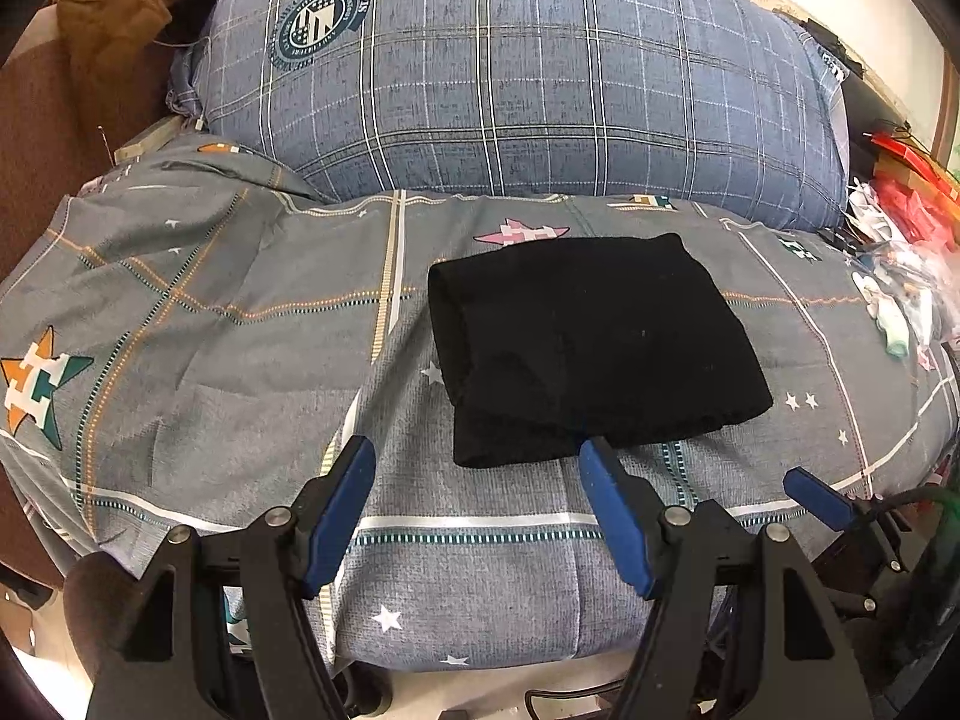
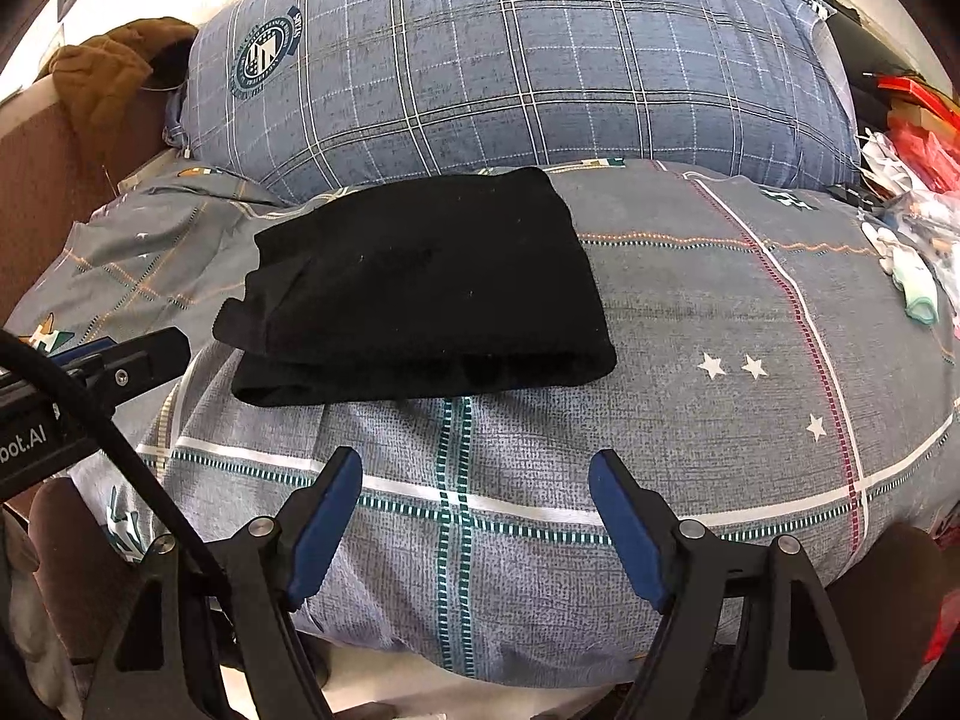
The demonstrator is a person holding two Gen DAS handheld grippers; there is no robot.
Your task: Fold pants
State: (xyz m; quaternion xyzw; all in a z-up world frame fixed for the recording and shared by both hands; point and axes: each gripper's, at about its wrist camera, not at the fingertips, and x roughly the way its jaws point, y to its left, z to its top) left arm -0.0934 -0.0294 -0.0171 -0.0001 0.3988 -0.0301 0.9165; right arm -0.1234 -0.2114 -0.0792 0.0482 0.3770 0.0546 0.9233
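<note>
While both grippers' jaws gape empty, folded pants (image 1: 591,348) seemingly lie untouched.

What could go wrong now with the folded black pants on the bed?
The black pants lie folded, but the lower layer sticks out at the near left corner, so a nudge from the open left gripper close by could undo the fold. The quilt beneath bulges, so the bundle may slide. The right gripper is open and clear.

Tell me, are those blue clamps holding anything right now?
No. Both the left gripper and right gripper have open, empty jaws. The folded black pants lie free on the bedspread.
</note>
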